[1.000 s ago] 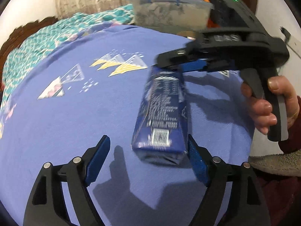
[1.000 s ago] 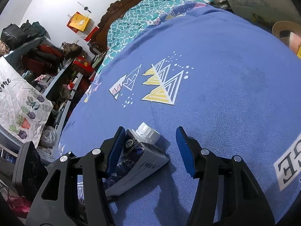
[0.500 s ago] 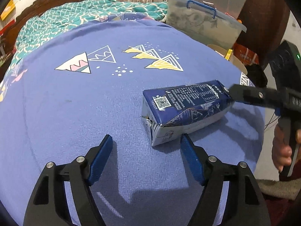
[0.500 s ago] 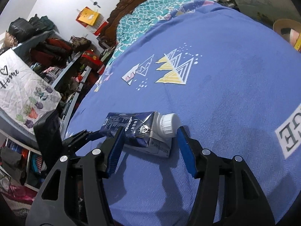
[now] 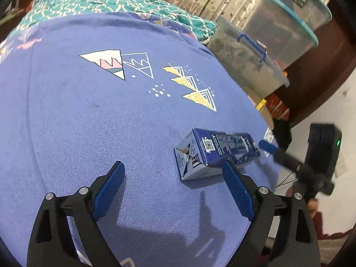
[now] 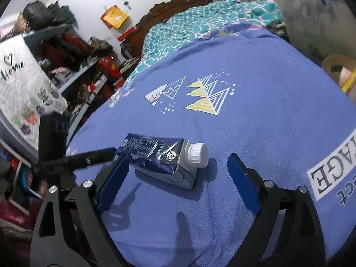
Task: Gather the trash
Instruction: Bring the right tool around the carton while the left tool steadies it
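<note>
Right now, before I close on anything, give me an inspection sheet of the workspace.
Surface: blue bedspread with triangle prints, lying flat.
Job's things: one dark blue drink carton lying on its side, white screw cap on, base end dented.
Clutter: nothing seen on the bedspread besides the carton.
Tools: left tool jaws opening, nothing between them, carton just past its right finger; right tool jaws opening, carton lying between the fingers, not gripped.
Cables: a thin dark wire against the wall beyond the bed edge.
Surroundings: teal patterned blanket, stacked clear storage bins, cluttered shelves.
</note>
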A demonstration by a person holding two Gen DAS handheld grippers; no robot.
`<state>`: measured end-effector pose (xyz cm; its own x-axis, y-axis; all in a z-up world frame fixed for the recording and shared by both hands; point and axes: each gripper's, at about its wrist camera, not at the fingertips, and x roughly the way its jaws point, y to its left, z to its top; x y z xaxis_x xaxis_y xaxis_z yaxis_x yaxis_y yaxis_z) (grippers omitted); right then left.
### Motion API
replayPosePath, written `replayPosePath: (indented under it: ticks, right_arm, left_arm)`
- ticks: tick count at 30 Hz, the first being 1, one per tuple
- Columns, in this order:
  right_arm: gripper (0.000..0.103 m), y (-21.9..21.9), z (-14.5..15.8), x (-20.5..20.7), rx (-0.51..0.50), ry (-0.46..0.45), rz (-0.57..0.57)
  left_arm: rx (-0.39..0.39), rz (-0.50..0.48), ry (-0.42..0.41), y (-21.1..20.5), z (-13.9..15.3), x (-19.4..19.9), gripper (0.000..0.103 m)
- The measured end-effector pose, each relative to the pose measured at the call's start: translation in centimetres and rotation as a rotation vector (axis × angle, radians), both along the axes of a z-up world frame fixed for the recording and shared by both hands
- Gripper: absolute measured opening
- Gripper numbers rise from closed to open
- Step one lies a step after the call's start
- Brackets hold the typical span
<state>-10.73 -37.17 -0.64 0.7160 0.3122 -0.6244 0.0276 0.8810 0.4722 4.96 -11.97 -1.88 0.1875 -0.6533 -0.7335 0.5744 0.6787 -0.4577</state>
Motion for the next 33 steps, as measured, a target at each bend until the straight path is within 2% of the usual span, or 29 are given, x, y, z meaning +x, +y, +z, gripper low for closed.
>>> replayPosePath:
  ticks: [9, 19, 28, 33]
  right_arm:
    - [0.095, 2.0, -0.2, 0.4, -0.123, 0.004, 0.082]
    - [0.096, 3.1, -1.5, 1.5, -0.186, 0.035, 0.114]
    - [0.096, 4.4, -1.5, 1.9, -0.28, 0.023, 0.138]
    - [0.096, 4.6, -1.6, 2.0, -0.306, 0.022, 0.153]
  left_arm:
    - [-0.025, -0.014, 0.055, -0.5, -0.5, 0.1, 0.087]
    - [0.0, -0.046, 0.058, -2.0, -1.2, -0.5, 0.089]
    - [-0.037, -0.013, 0.09, -1.0, -1.0, 0.6, 0.089]
    - [-0.052, -0.033, 0.104, -1.7, -0.7, 0.5, 0.088]
